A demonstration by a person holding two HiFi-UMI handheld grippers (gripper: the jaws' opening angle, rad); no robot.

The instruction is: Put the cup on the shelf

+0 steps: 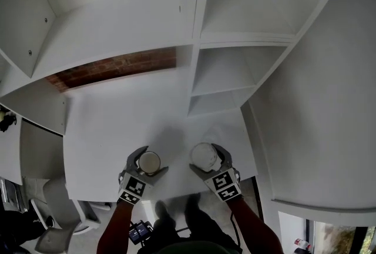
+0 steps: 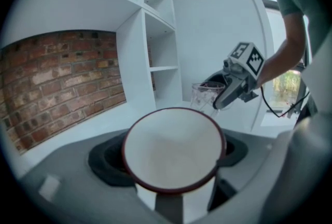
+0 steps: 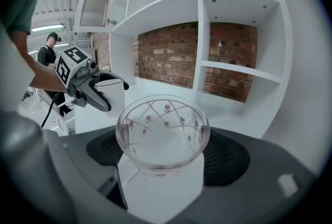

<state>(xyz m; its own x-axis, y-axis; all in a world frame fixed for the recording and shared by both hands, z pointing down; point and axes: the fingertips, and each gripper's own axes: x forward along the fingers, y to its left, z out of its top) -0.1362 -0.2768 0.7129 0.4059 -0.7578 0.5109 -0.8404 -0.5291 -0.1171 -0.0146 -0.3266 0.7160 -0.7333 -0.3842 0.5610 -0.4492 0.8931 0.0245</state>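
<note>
Leftmost, in the head view, a strip of brick wall point(image 1: 117, 67) shows behind the white tabletop point(image 1: 117, 123). Over the tabletop's near edge, the left gripper point(image 1: 147, 163) grasps a white cup point(image 2: 174, 148) with a dark red rim. In the left gripper view, the cup stands upright between the jaws, one pad against each side of its wall and its mouth turned towards the camera. The left marker cube point(image 1: 133, 187) lies just behind the jaws, towards the person.

Just beside it, the right gripper point(image 1: 207, 159) is clamped in the same manner on a clear glass point(image 3: 162, 129) patterned with small red flowers and crossing lines. The glass is also upright, with its rim level. The right marker cube point(image 1: 225, 183) sits behind these jaws. The cup and the glass are near each other but apart. Whether either vessel rests on the tabletop cannot be told.

Beyond and to the right rises the white shelf unit point(image 1: 226, 67), its stacked compartments well apart from both vessels.
</note>
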